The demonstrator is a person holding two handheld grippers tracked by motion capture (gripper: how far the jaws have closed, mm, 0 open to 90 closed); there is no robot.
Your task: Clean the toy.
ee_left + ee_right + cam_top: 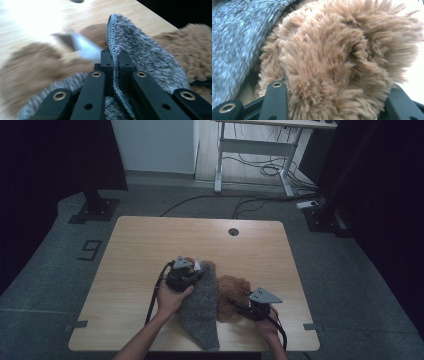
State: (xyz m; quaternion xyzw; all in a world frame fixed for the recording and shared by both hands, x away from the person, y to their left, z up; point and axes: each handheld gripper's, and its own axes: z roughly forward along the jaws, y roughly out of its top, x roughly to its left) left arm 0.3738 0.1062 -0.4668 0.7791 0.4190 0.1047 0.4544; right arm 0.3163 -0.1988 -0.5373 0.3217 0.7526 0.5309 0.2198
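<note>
A grey fuzzy fabric piece (200, 306) lies lengthwise on the wooden table (145, 245), with a brown furry item (234, 289) to its right and partly under it. My left gripper (201, 273) is shut on the stitched upper edge of the grey fabric (150, 57), which runs between the closed fingertips (107, 58). A blurred white tag (85, 47) shows just beyond. My right gripper (239, 307) meets the brown item's near right side. Its fingers (274, 100) stand wide apart with brown fur (332, 62) bulging between them and hiding the tips. Grey fabric (234, 37) lies left of the fur.
A round cable hole (233, 231) sits near the table's far edge. Beyond the table stand a white-legged desk (260, 145), loose floor cables (270, 170) and black stand bases (95, 207). The table's left and far parts are bare wood.
</note>
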